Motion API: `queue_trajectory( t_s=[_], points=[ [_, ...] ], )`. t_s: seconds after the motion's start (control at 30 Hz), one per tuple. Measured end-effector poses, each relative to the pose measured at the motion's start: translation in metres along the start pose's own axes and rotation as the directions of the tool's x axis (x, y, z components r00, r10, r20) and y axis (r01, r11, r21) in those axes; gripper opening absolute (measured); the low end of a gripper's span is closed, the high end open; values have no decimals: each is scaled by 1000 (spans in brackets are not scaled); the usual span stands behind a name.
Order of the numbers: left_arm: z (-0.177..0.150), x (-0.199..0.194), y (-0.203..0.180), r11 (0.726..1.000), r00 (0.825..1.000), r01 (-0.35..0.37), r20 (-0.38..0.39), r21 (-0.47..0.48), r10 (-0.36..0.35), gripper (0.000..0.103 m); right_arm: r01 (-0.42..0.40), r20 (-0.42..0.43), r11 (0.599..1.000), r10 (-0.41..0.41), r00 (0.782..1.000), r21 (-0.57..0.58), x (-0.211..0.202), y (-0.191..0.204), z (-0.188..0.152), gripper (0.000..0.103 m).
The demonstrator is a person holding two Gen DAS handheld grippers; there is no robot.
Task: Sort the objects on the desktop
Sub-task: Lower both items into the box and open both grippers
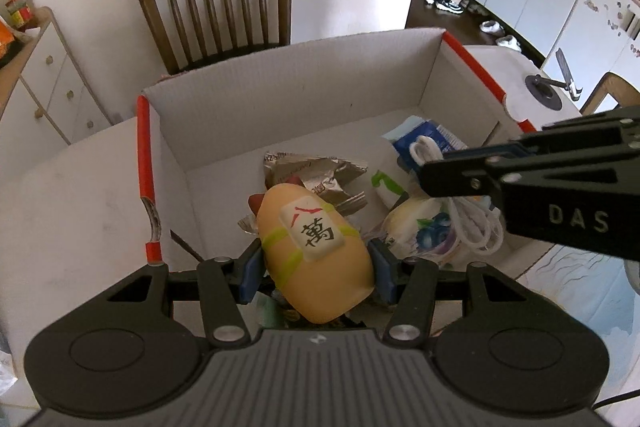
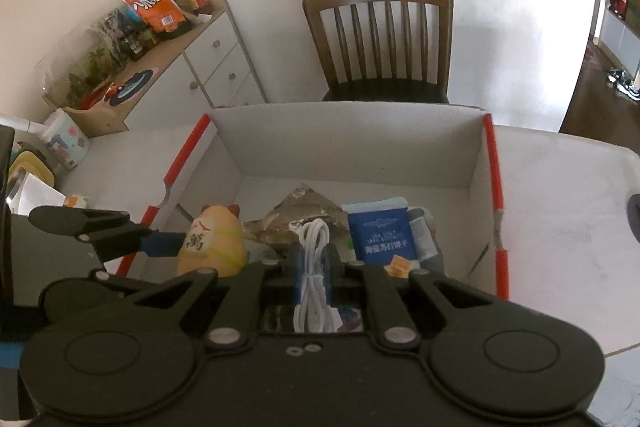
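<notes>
Yellow toy (image 1: 316, 251) between left pads; white cable (image 2: 314, 283) in right.

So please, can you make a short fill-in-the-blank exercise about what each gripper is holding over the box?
1. The left gripper holds a yellow egg-shaped ____.
2. The right gripper is shut on a coiled white ____.
3. Both hang over the open cardboard box with ____ edges.
4. Behind the box stands a wooden ____.

Missing words: toy; cable; red; chair
</notes>
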State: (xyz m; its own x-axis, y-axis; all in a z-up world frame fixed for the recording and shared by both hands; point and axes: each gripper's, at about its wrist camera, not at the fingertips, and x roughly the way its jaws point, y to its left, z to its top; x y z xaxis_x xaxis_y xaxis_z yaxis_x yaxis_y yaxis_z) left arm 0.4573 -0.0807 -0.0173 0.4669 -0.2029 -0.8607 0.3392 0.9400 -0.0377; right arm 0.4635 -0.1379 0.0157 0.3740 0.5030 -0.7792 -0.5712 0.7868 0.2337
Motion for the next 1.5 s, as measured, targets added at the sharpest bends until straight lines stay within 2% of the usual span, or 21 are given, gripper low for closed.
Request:
queue_trajectory(
  t_s=[0.4, 0.8, 0.9, 1.03, 1.5],
  points=[
    [-2, 21, -1, 1000, 999, 8, -41, 7, -8, 55, 11, -47, 1000, -10, 999, 10, 33, -1, -2, 9],
    [-6, 26, -5, 1000, 999, 14, -45, 7, -13, 56, 28, -62, 1000, -28, 998, -4, 35, -5, -7, 10],
    [-6, 23, -6, 1000, 999, -6, -40, 4, 6, 65, 21, -60, 1000, -21, 998, 3, 31, -6, -6, 15],
    [-7, 15, -7, 1000, 1000, -14, -27, 10, 15, 68, 18, -68, 1000, -17, 998, 19, 28, -10, -8, 20],
    [-7, -33, -17, 1000, 999, -12, 42, 13, 12, 69, 20, -27, 1000, -20, 999, 4, -11, -7, -7, 24]
  ],
)
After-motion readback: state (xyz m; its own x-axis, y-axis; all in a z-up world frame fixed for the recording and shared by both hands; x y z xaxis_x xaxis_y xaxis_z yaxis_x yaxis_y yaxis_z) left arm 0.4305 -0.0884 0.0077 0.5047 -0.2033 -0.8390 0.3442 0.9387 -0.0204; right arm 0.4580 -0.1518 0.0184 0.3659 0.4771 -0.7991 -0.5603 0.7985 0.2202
